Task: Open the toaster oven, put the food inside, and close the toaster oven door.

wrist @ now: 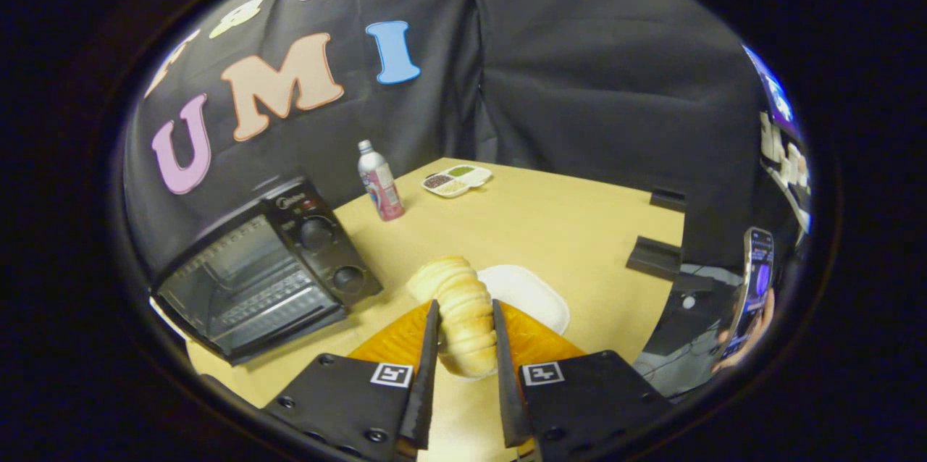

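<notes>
A pale ridged bread roll (456, 310) is clamped between my two fingers, lifted above the wooden table (579, 230). My gripper (466, 317) is shut on it, and the roll sticks out ahead of the fingertips. The black toaster oven (268, 274) stands to the left of the fingers with its door open and folded down, its wire rack visible inside. Its two knobs sit on the panel at its right side. A white plate (532, 295) lies on the table just beyond the right finger.
A pink-labelled bottle (380, 183) stands beyond the oven near the booth wall. A white divided dish (458, 179) with snacks lies at the table's far edge. A hand holds a phone (753, 288) off the table's right side, beside black brackets (655, 255).
</notes>
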`<state>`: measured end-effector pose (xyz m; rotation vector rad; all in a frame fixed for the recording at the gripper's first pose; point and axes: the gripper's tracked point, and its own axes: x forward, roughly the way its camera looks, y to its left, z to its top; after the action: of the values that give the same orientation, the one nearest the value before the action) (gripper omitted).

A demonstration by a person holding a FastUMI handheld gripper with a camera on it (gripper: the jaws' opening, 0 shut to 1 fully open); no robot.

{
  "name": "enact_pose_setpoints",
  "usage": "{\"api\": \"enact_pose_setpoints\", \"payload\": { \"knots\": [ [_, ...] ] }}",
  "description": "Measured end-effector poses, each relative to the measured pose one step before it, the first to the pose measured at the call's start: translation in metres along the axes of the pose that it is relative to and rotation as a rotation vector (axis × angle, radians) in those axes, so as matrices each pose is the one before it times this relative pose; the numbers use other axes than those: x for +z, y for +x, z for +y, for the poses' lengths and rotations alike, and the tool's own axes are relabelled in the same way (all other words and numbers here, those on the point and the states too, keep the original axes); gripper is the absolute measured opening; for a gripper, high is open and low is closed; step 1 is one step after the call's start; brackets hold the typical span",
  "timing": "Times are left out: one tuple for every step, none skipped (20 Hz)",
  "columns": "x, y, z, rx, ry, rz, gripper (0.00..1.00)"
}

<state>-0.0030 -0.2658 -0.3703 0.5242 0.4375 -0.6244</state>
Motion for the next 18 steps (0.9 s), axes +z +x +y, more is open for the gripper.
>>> {"api": "enact_pose_setpoints", "payload": {
  "knots": [
    [-0.0036, -0.00715, 0.01573, 0.02198, 0.02542, 0.01216, 0.4],
    [-0.00416, -0.00563, 0.01495, 0.02079, 0.02148, 0.01489, 0.4],
    [-0.00533, -0.00322, 0.01338, 0.01532, 0.01266, 0.01661, 0.4],
    [-0.00507, -0.00248, 0.01189, 0.00356, 0.00267, 0.01483, 0.4],
    [-0.00617, -0.00065, 0.01079, 0.00036, -0.00455, 0.02287, 0.4],
    [-0.00557, 0.00076, 0.01147, 0.00238, -0.00345, 0.02392, 0.4],
    [-0.00543, 0.00082, 0.01395, 0.00672, 0.00217, 0.01893, 0.4],
    [-0.00366, 0.0026, 0.01436, 0.0164, 0.00669, 0.0134, 0.4],
    [-0.00404, 0.00637, 0.01475, 0.02217, 0.01114, 0.01525, 0.4],
    [-0.00414, 0.00561, 0.01562, 0.02937, 0.00902, 0.01414, 0.4],
    [-0.00484, 0.00724, 0.01224, 0.0225, 0.01011, 0.01394, 0.4],
    [-0.00428, 0.00744, 0.01079, 0.0223, 0.01138, 0.00959, 0.4],
    [-0.00301, 0.00797, 0.01091, 0.01848, 0.01788, 0.00879, 0.4],
    [-0.00282, 0.00795, 0.01051, 0.0239, 0.02034, 0.00821, 0.4],
    [-0.00316, 0.00729, 0.00914, 0.01676, 0.01858, 0.01036, 0.4],
    [-0.00193, 0.00687, 0.0058, 0.00684, 0.0088, 0.0039, 0.4],
    [-0.00046, 0.00631, 0.00419, 0.00394, 0.00778, 0.00044, 0.4],
    [0.0007, 0.00594, 0.00517, 0.01135, 0.0108, -0.00064, 0.4]
  ]
}}
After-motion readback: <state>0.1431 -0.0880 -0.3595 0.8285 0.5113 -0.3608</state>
